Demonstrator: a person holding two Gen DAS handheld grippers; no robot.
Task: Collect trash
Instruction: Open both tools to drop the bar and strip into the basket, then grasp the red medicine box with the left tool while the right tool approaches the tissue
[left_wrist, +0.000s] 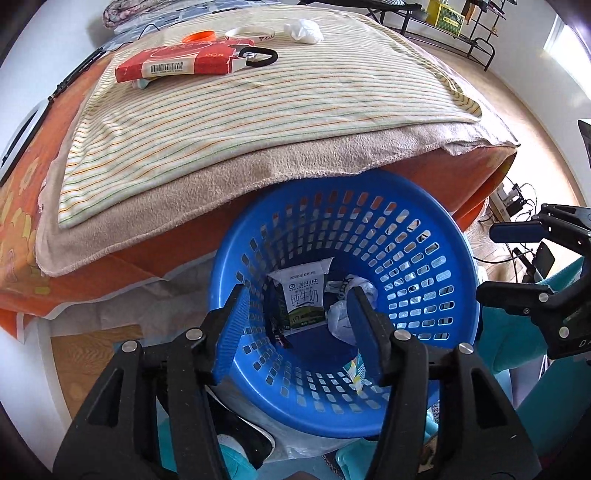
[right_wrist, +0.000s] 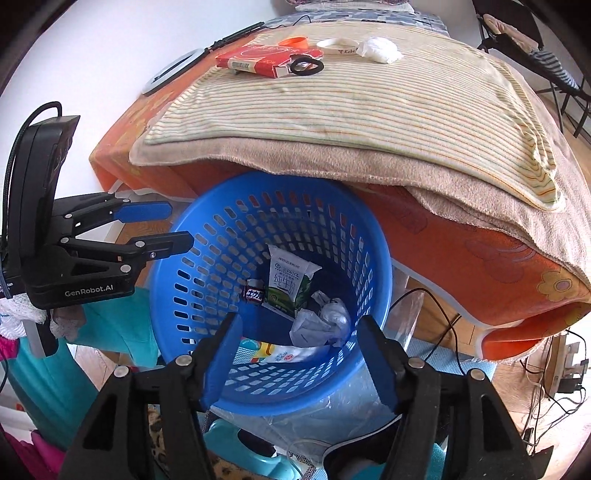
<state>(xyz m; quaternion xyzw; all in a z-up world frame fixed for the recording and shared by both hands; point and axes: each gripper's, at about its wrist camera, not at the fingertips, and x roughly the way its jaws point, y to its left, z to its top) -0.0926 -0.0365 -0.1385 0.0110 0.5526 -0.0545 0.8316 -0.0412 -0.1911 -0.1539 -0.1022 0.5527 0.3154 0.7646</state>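
I hold my left claw (left_wrist: 295, 325) and right claw (right_wrist: 299, 354) spread wide and empty above the blue basket (left_wrist: 436, 332), where a milk carton (right_wrist: 288, 284), candy wrapper (right_wrist: 255, 294) and crumpled paper (right_wrist: 325, 325) lie inside, while a red box (left_wrist: 173, 64) and white wad (left_wrist: 303, 30) sit on the table beyond the basket.

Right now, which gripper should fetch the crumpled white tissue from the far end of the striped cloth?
Right gripper, probably: the tissue sits right of centre in both views. Both grippers, left gripper included, hang open and empty over the blue basket.
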